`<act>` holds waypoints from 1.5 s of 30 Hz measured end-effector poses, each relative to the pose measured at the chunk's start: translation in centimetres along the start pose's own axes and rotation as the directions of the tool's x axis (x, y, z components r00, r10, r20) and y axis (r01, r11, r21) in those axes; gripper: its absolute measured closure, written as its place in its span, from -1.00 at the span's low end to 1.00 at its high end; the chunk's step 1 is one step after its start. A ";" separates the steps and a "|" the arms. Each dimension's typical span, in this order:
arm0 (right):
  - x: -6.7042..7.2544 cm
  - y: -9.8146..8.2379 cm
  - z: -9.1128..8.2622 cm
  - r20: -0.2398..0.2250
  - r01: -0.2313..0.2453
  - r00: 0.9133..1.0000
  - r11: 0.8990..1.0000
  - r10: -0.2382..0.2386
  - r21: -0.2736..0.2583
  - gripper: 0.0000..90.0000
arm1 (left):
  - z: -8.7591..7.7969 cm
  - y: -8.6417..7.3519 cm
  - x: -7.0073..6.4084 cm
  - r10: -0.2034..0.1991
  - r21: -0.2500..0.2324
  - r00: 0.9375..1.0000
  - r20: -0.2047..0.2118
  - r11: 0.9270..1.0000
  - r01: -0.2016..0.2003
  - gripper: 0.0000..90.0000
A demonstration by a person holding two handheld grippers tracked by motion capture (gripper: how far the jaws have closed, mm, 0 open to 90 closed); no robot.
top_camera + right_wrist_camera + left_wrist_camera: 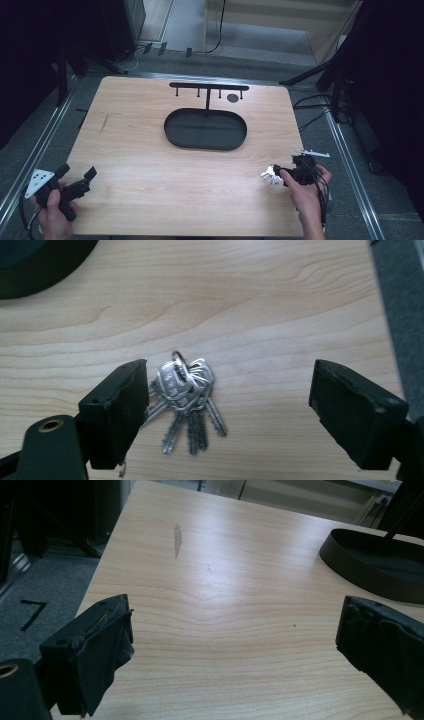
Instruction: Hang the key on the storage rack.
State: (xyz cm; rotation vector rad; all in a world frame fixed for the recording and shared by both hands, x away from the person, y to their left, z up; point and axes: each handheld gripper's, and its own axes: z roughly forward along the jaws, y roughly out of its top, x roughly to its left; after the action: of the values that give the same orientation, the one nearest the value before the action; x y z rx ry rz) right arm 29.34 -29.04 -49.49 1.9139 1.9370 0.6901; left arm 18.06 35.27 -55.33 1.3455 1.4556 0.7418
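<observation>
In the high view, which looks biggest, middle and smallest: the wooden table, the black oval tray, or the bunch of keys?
1. Wooden table, biggest by far.
2. Black oval tray, resting on the table.
3. Bunch of keys, tiny, lying by the right gripper.

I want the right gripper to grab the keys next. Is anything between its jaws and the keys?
Nothing visible. The right gripper is open, and the keys lie flat on the bare table between its jaws, close to one of them. The black tray sits well away.
</observation>
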 end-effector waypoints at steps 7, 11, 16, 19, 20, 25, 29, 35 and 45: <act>1.5 1.8 1.2 0.016 -0.009 1.000 0.992 0.007 0.128 -0.70 | 0.0 0.0 0.0 -0.001 0.003 1.000 0.003 1.000 0.001 -0.96; 2.5 2.7 2.1 0.055 -0.037 0.998 0.975 0.026 0.219 -0.71 | 0.0 0.0 0.0 0.000 0.007 1.000 0.002 1.000 0.000 -0.96; 3.3 3.0 3.5 0.112 -0.080 0.992 0.954 0.049 0.288 -0.71 | 0.0 0.0 0.1 -0.001 0.010 1.000 0.002 1.000 0.001 -0.96; 3.9 2.6 4.3 0.149 -0.094 0.988 0.951 0.052 0.294 -0.70 | 0.1 0.0 0.1 -0.005 0.010 1.000 0.004 1.000 0.005 -0.96; 3.9 2.6 4.3 0.149 -0.094 0.988 0.951 0.052 0.294 -0.70 | 0.1 0.0 0.1 -0.005 0.010 1.000 0.004 1.000 0.005 -0.96; 3.8 1.9 4.2 0.146 -0.074 0.989 0.946 0.029 0.314 -0.61 | 0.1 0.1 0.1 -0.005 0.012 1.000 0.004 1.000 0.005 -0.96; 2.9 1.7 3.5 0.120 -0.019 0.993 0.944 -0.022 0.328 -0.31 | 0.1 0.1 0.1 -0.003 0.013 1.000 0.004 1.000 0.003 -0.96; 1.8 1.5 2.7 0.067 0.029 0.996 0.943 -0.054 0.333 0.24 | 0.1 0.1 0.0 0.000 0.015 1.000 0.006 1.000 0.000 -0.96; 1.1 1.7 1.7 -0.013 0.146 0.988 0.921 -0.152 0.361 0.93 | 0.1 0.1 0.1 0.000 0.016 1.000 0.012 1.000 0.000 -0.96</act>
State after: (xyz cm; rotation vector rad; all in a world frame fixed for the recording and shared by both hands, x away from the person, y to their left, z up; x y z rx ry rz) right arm 31.67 -27.75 -49.87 1.9314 2.2998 0.2865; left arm 18.21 35.31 -55.33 1.3598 1.4553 0.7219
